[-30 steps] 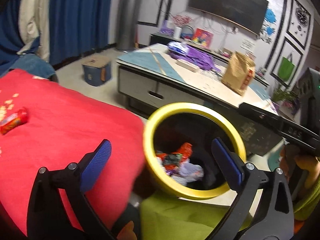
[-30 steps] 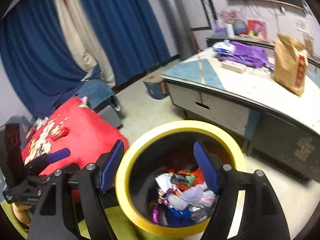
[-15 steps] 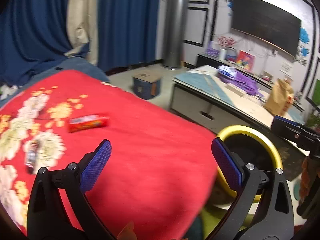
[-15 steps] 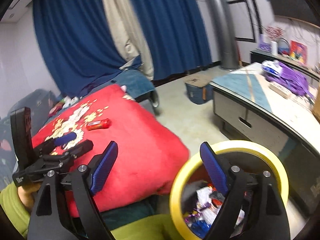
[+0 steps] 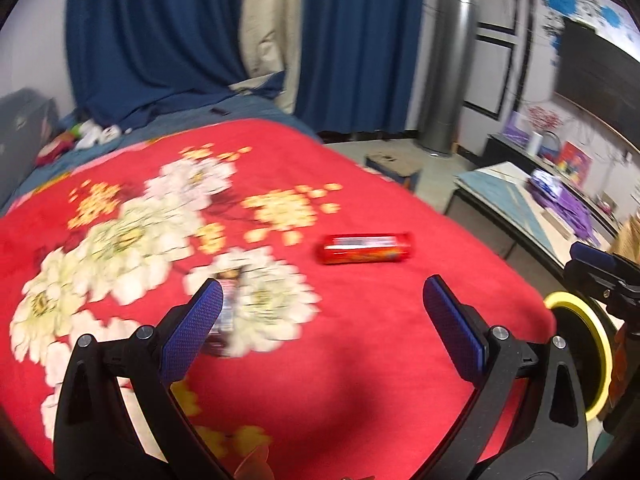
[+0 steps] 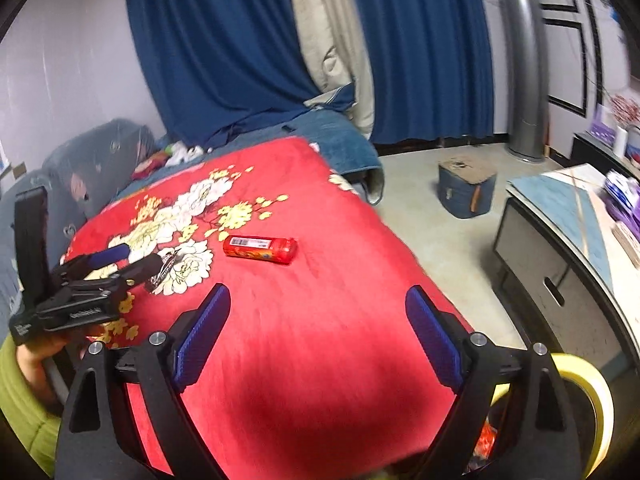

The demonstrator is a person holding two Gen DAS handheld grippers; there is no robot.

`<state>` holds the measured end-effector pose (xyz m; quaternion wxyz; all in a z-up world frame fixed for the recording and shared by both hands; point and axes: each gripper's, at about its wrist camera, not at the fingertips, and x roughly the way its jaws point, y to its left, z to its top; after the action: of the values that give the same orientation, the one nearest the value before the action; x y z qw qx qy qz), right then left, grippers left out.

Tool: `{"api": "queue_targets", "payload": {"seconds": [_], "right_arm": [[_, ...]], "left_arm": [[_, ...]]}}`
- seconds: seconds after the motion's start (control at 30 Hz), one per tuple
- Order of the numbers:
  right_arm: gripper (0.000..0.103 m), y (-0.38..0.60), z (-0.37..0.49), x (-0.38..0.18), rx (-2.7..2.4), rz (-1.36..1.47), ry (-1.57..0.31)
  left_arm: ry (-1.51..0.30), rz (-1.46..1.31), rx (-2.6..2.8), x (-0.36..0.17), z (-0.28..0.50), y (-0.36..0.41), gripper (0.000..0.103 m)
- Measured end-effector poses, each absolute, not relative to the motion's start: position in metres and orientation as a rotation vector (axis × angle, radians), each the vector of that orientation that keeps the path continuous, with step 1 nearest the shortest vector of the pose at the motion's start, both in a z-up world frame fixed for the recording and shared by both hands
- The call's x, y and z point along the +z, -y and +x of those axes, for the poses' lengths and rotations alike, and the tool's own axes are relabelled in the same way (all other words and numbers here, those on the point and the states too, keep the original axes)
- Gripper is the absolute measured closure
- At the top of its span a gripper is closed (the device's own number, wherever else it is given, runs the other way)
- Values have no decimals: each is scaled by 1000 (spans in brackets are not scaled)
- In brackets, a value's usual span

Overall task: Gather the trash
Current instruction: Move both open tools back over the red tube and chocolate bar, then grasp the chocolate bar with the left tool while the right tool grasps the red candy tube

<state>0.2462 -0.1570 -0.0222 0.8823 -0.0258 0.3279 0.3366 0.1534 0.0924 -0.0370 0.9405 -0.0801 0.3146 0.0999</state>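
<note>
Left wrist view, my reading: the left gripper [image 5: 322, 312] has its 2 blue-padded fingers [image 5: 191, 330] spread wide over the red floral blanket [image 5: 360, 360], with nothing between them. A red snack tube [image 5: 366, 248] lies on its side at frame centre, above and well clear of the fingertips. A small dark wrapper [image 5: 227, 312] lies on a white flower print, just beside the left-hand pad and partly hidden behind it; blur prevents me from saying whether they touch. The yellow-rimmed trash bin [image 5: 592, 344] shows at the right edge, beyond the blanket's border, with part of the right gripper [image 5: 600, 272] above it.

Right wrist view: the right gripper [image 6: 318, 332] has its jaws opening, the 2 pads wide apart and only bare blanket [image 6: 320, 380] between them. The red tube [image 6: 260, 249] sits in the upper middle of the frame, apart from both grippers. The left gripper [image 6: 132, 260] enters from the left edge, held by a hand [image 6: 38, 356] in a green sleeve [image 6: 20, 408], its tips near the dark wrapper [image 6: 164, 268]. The bin's yellow rim [image 6: 592, 400] occupies the lower right corner, colourful wrappers visible inside.
</note>
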Motion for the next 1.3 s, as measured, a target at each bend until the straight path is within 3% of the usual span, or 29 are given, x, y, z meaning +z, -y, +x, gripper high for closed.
{"api": "queue_targets", "payload": {"seconds": [0.47,0.7,0.87,1.03,1.17,1.3], "right_arm": [[16,9,293,-65,870,-509,-727],[16,-30,314,-88,841,-703,-731],[18,-42,329,-101,819,-754,-747],[54,-40,322,-107,882,-713,-777],[64,-28,314,-107,858,-637,-799],[70,-10,306,-104,853,-534,-837]], "left_arm": [[-807,-350,238,-84,155,-160,13],[-835,-384,219,-96,160,-166,39],[-845,-385,213,-99,161,-166,48],[-849,-382,219,-101,162,-166,58],[-851,-378,223,-101,163,-166,66],[-852,-377,220,-101,162,-166,81]]}}
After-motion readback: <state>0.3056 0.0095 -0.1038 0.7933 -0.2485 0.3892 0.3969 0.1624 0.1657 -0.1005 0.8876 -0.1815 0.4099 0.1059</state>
